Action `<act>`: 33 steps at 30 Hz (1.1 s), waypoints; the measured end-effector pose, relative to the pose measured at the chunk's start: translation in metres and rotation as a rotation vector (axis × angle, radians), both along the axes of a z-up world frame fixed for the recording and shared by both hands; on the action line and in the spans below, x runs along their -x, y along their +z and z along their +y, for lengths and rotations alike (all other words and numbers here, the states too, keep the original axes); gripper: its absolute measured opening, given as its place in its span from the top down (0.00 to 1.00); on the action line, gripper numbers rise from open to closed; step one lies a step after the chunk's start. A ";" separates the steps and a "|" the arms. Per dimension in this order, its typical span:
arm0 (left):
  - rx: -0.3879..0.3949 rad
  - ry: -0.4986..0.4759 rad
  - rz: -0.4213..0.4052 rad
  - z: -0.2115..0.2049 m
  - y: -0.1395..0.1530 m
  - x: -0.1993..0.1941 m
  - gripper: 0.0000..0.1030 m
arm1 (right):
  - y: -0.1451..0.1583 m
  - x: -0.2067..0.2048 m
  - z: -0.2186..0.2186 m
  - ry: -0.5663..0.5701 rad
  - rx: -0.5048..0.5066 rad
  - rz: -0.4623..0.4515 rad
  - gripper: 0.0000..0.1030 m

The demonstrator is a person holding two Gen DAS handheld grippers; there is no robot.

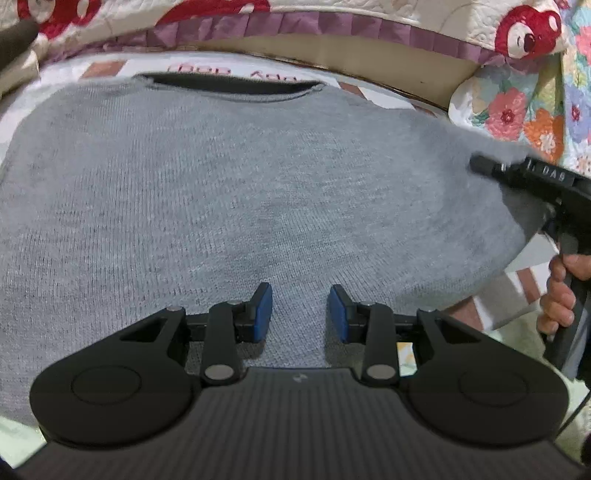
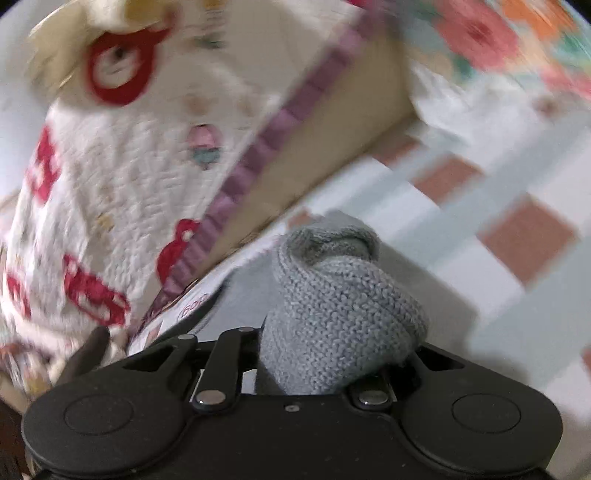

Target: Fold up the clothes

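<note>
A grey knit sweater (image 1: 229, 192) lies spread flat on the bed, its dark neckline (image 1: 229, 83) at the far side. My left gripper (image 1: 301, 314) hovers open over the sweater's near part, its blue pads (image 1: 263, 312) apart and empty. My right gripper (image 1: 517, 173) comes in from the right and holds the sweater's right edge, lifted off the bed. In the right wrist view a bunched fold of the grey knit (image 2: 340, 314) fills the right gripper (image 2: 332, 354) and hides its fingertips; that view is motion-blurred.
The bed sheet (image 2: 480, 206) is white with reddish squares. A quilted blanket with red prints and a purple frill (image 1: 332, 26) lies along the far side. A floral quilt (image 1: 524, 110) sits at the far right. A hand (image 1: 561, 295) grips the right handle.
</note>
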State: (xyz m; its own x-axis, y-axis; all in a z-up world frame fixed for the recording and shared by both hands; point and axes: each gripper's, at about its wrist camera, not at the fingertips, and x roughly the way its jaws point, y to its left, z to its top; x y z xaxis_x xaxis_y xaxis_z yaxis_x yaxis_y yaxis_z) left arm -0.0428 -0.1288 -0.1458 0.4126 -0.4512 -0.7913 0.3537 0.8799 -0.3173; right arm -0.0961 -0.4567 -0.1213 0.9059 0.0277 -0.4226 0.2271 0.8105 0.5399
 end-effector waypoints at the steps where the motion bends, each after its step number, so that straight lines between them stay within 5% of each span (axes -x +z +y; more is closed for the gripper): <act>1: 0.011 0.010 0.018 0.005 0.003 -0.002 0.70 | 0.013 -0.005 0.010 0.039 0.038 -0.010 0.80; 8: 0.028 0.176 -0.014 0.088 0.034 -0.011 0.71 | 0.108 -0.037 0.100 0.369 0.221 -0.109 0.81; 12: 0.051 0.250 0.030 0.125 0.023 -0.012 0.74 | 0.130 -0.052 0.177 0.585 0.302 -0.136 0.81; 15: 0.074 0.297 0.070 0.150 0.011 -0.012 0.74 | 0.107 -0.075 0.228 0.704 0.314 -0.065 0.81; 19: 0.157 0.361 0.106 0.173 -0.003 -0.010 0.74 | 0.036 -0.101 0.288 0.819 0.368 0.213 0.81; 22: 0.201 0.388 0.113 0.183 -0.007 -0.009 0.75 | 0.007 -0.092 0.302 0.829 0.419 0.269 0.80; 29: 0.285 0.415 0.117 0.195 -0.009 -0.012 0.75 | 0.013 -0.085 0.292 0.790 0.368 0.221 0.80; 33: 0.312 0.415 0.097 0.200 0.001 -0.012 0.73 | 0.028 -0.085 0.280 0.779 0.208 0.134 0.79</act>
